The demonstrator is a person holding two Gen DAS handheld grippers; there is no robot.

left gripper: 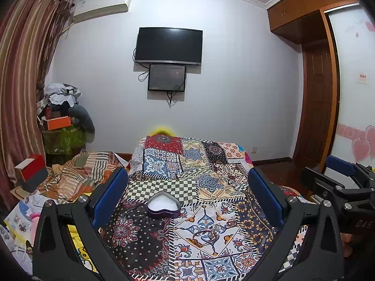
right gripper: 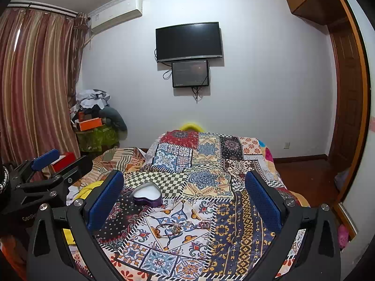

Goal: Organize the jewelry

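- Both tongs are held spread wide and empty above the bed (left gripper: 164, 164); the left tongs (left gripper: 187, 199) frame the centre of the left view, the right tongs (right gripper: 185, 201) that of the right view, presumably to survey before reaching.
- The heart-shaped box (left gripper: 163, 207) lies open at centre frame, seemingly ready to receive pieces; its lining shows white.
- A bracelet (left gripper: 204, 235) lies below it, lower centre; against the busy quilt, other small pieces are hard to make out.

The setting was a home bedroom. A bed (left gripper: 187, 164) covered in a busy patchwork quilt faced a pale wall with a mounted television (left gripper: 168, 45) and an air conditioner (left gripper: 102, 5). Striped curtains (right gripper: 35, 82) hung at one side, a wooden wardrobe (left gripper: 302, 11) stood at the other, and clothes and boxes (left gripper: 62, 114) were piled in a corner.
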